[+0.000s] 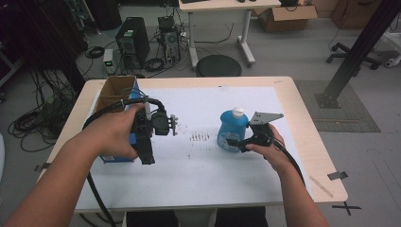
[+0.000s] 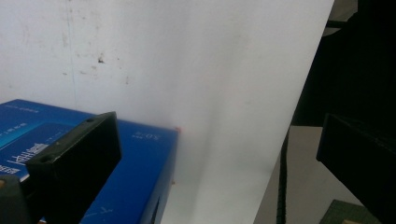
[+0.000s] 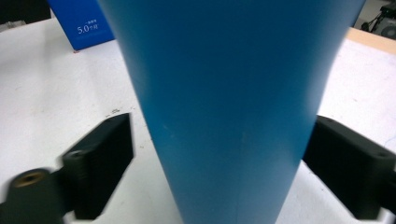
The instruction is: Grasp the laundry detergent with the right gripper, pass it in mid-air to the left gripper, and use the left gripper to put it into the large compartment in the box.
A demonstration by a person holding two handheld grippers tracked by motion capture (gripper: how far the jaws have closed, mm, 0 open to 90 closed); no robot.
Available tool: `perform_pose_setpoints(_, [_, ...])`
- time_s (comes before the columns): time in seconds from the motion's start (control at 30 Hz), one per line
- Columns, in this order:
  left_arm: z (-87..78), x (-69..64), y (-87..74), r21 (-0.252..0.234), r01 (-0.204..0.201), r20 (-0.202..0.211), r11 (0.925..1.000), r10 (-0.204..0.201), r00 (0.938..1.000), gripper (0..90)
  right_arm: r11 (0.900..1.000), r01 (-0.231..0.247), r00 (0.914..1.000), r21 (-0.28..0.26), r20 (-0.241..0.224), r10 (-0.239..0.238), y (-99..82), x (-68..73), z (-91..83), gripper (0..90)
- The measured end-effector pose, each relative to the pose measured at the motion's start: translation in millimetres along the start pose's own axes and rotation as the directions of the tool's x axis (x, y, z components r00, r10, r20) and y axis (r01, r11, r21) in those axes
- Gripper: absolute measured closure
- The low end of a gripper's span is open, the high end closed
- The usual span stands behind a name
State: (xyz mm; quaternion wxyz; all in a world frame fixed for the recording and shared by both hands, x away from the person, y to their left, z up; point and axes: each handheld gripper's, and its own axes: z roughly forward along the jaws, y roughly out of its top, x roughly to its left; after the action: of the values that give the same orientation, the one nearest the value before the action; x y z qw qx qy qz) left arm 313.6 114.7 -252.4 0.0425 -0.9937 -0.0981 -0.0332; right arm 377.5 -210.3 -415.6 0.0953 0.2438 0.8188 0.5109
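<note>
A blue bottle point(image 1: 231, 131) with a white cap point(image 1: 238, 112) stands upright on the white mat point(image 1: 208, 175), right of centre. My right gripper point(image 1: 232, 142) comes at it from the right, low on its body. In the right gripper view the bottle point(image 3: 233, 102) stands between the jaws of the gripper point(image 3: 219, 149); the right pad point(image 3: 345, 163) is at its side and the left pad point(image 3: 105, 163) stands a little off. My left gripper point(image 1: 144, 153) is held over a blue carton point(image 1: 116, 158) at the left, jaws wide apart and empty point(image 2: 219, 140). The carton point(image 2: 140, 177) lies under its left jaw.
An open cardboard box point(image 1: 113, 90) stands at the table's back left, behind the blue carton point(image 3: 81, 23). Small dark marks point(image 1: 199, 137) dot the mat's middle. The mat's near edge point(image 2: 289, 140) runs close by the left gripper. Cables, computers and a stool sit on the floor beyond.
</note>
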Motion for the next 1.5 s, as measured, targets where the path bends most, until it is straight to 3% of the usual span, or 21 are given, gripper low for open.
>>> perform_pose_setpoints(0.73, [0.5,-0.6,-0.1,0.004,0.001,-0.001,1.0,-0.001,1.0,0.5,1.0,0.009,0.9999,-0.001,0.007,-0.008,-1.7,0.4,4.1,23.8])
perform_pose_setpoints(1.27, [0.9,-0.3,-0.3,0.005,0.006,0.0,1.0,-0.006,1.0,0.5,0.9987,0.051,0.9985,-0.001,0.02,-0.051,-3.0,2.9,9.0,39.8])
perform_pose_setpoints(1.5, [0.0,-0.4,1.5,0.0,0.003,-0.002,1.0,-0.003,1.0,0.5,0.9988,0.041,0.999,-0.025,0.016,-0.041,-6.0,1.0,11.6,43.1])
